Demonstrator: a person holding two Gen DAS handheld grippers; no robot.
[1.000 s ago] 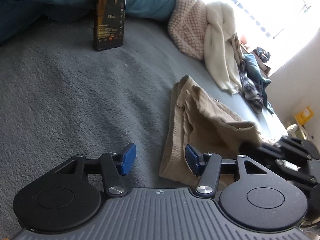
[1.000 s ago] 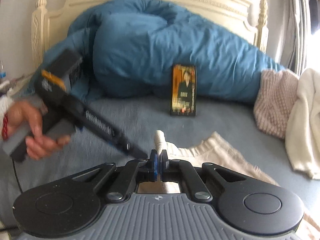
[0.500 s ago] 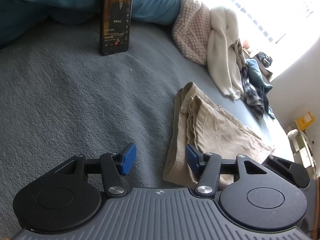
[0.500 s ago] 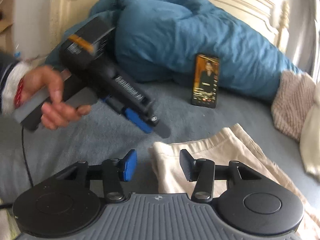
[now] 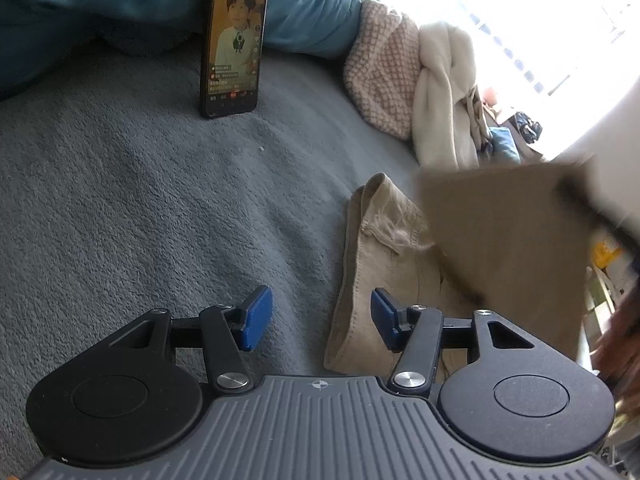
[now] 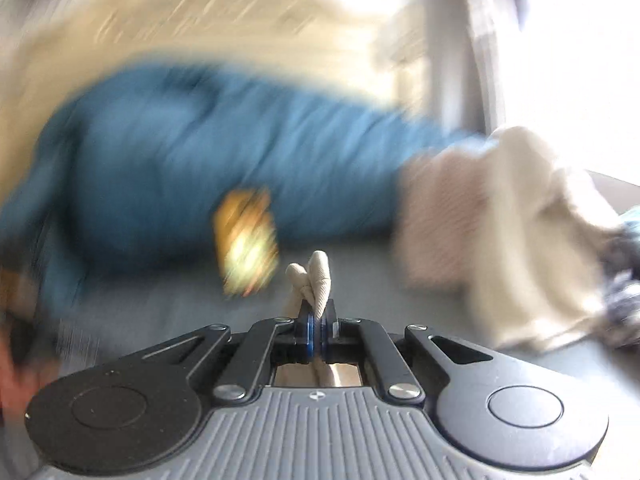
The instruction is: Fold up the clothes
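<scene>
A beige garment [image 5: 380, 240] lies on the grey blanket [image 5: 120, 200]. One part of it [image 5: 500, 232] is lifted and hangs blurred at the right of the left wrist view. My left gripper [image 5: 316, 316] is open just above the blanket, its right pad at the garment's left edge, holding nothing. My right gripper [image 6: 316, 320] is shut on a bunched fold of the beige cloth [image 6: 316, 276], which sticks up between its pads. The right wrist view is smeared by motion.
A phone [image 5: 234, 40] with a lit screen leans against the blue duvet [image 5: 120, 0] at the back. A knitted pink top [image 5: 380, 72] and a cream garment [image 5: 444, 92] are piled at the right, below a bright window. A hand shows blurred at the right wrist view's left edge.
My right gripper let go, opened over the garment's edge, then shut on a fold and swung up with it. The lifted cloth now fills the right of the left wrist view. The left gripper kept still.
</scene>
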